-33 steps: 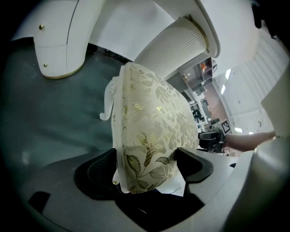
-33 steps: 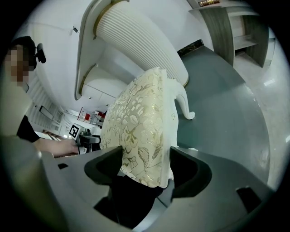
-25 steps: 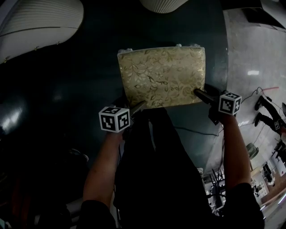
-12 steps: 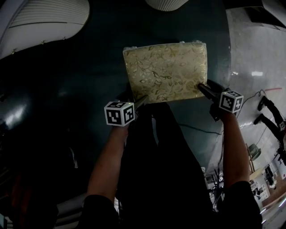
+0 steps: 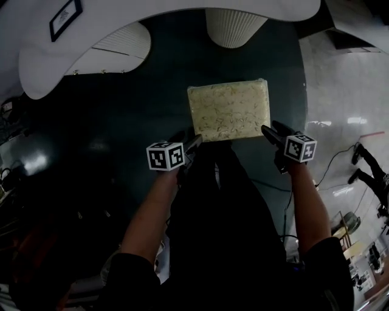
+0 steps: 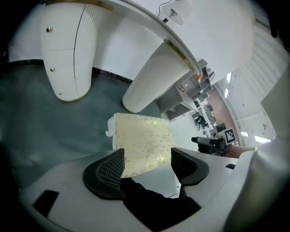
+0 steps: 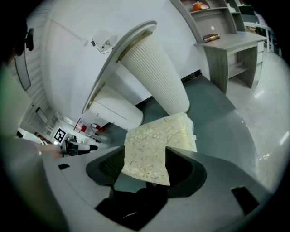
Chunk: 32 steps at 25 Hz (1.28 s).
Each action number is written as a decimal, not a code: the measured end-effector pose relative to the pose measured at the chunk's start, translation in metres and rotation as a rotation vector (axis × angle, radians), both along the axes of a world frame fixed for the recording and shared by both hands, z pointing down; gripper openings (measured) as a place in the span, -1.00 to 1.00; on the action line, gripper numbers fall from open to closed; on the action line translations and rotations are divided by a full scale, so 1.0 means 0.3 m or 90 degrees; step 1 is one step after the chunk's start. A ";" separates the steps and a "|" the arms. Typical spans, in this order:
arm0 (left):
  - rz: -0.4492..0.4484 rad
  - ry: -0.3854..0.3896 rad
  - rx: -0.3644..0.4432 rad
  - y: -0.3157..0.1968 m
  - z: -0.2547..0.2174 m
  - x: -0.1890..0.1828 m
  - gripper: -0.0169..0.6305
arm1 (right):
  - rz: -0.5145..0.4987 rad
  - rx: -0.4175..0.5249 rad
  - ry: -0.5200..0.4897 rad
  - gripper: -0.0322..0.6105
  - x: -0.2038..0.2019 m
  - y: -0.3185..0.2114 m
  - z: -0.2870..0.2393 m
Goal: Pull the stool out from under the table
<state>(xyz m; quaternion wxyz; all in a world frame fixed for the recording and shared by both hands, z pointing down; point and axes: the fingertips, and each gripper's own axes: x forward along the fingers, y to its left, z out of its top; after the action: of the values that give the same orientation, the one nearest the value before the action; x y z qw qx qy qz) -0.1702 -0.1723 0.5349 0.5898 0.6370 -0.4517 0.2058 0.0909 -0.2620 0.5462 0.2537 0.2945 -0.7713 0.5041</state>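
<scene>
On a dark teal floor (image 5: 115,115), clear of the curved white table (image 5: 182,15) and just in front of its ribbed pedestal (image 5: 234,24), stands the stool (image 5: 229,111), its pale leaf-patterned cushion facing up. A person stands over it with a gripper in each hand. The left gripper (image 5: 193,143) hovers at the stool's near left corner and the right gripper (image 5: 270,132) at its near right corner, so the seat lies between the two and just beyond their tips. Seen from the left gripper view, the jaws stand apart and have just been closing a little, with nothing clamped between them; the cushion (image 6: 142,142) shows beyond the gap, lower down. From the right gripper view, those jaws are likewise spread and gripping nothing, the cushion (image 7: 158,140) framed in the opening between the pads, not pressed by them. Both forearms reach down from the bottom of the head view.
</scene>
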 end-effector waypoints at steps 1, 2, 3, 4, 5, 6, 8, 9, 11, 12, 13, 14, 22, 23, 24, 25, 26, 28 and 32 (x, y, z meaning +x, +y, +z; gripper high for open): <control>0.002 0.000 0.005 -0.006 -0.042 0.000 0.07 | -0.013 -0.008 -0.008 -0.04 -0.031 0.017 -0.041; 0.004 0.000 0.009 -0.007 -0.080 0.001 0.04 | -0.027 -0.012 -0.015 -0.04 -0.060 0.037 -0.080; 0.005 0.001 0.011 -0.002 -0.116 0.002 0.02 | -0.040 -0.013 -0.020 -0.04 -0.082 0.059 -0.115; 0.005 0.002 0.013 0.008 -0.149 0.003 0.01 | -0.050 -0.014 -0.026 -0.04 -0.099 0.081 -0.148; 0.003 0.002 0.015 0.017 -0.180 0.003 -0.02 | -0.058 -0.016 -0.032 -0.04 -0.116 0.099 -0.178; -0.001 0.002 0.019 0.023 -0.212 0.003 -0.06 | -0.066 -0.017 -0.037 -0.04 -0.132 0.114 -0.208; -0.014 0.004 0.025 0.039 -0.279 0.006 -0.15 | -0.087 -0.018 -0.045 -0.04 -0.157 0.143 -0.264; -0.020 0.006 0.029 0.047 -0.314 0.011 -0.18 | -0.098 -0.018 -0.050 -0.04 -0.167 0.159 -0.295; -0.025 0.009 0.044 0.051 -0.387 0.020 -0.21 | -0.119 -0.015 -0.064 -0.04 -0.189 0.178 -0.365; -0.027 0.007 0.052 0.049 -0.421 0.020 -0.21 | -0.131 -0.011 -0.071 -0.04 -0.200 0.183 -0.398; -0.030 0.001 0.058 0.046 -0.453 0.015 -0.22 | -0.144 -0.006 -0.074 -0.04 -0.211 0.186 -0.427; -0.033 -0.006 0.065 0.041 -0.484 0.008 -0.23 | -0.156 0.001 -0.077 -0.04 -0.221 0.186 -0.454; 0.009 -0.031 0.177 -0.016 -0.755 0.000 -0.42 | -0.143 0.088 -0.135 -0.05 -0.303 0.102 -0.724; 0.009 -0.028 0.192 -0.017 -0.787 -0.005 -0.47 | -0.146 0.095 -0.138 -0.06 -0.317 0.104 -0.750; 0.007 -0.026 0.207 -0.017 -0.818 -0.015 -0.50 | -0.149 0.103 -0.138 -0.07 -0.333 0.106 -0.773; 0.005 -0.025 0.223 -0.017 -0.847 -0.028 -0.54 | -0.149 0.111 -0.136 -0.09 -0.351 0.108 -0.796; 0.004 -0.027 0.240 -0.014 -0.876 -0.045 -0.58 | -0.147 0.120 -0.133 -0.12 -0.371 0.110 -0.821; 0.000 -0.035 0.275 0.003 -0.935 -0.092 -0.64 | -0.136 0.140 -0.132 -0.24 -0.419 0.123 -0.875; 0.002 -0.055 0.343 0.066 -1.067 -0.201 -0.73 | -0.120 0.187 -0.138 -0.26 -0.522 0.182 -0.953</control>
<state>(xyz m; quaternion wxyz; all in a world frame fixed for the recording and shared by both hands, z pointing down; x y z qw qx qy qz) -0.2306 -0.1524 0.2149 0.3791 0.7622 -0.5140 0.1058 -0.0659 -0.2074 0.2602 0.1695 0.1992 -0.8834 0.3888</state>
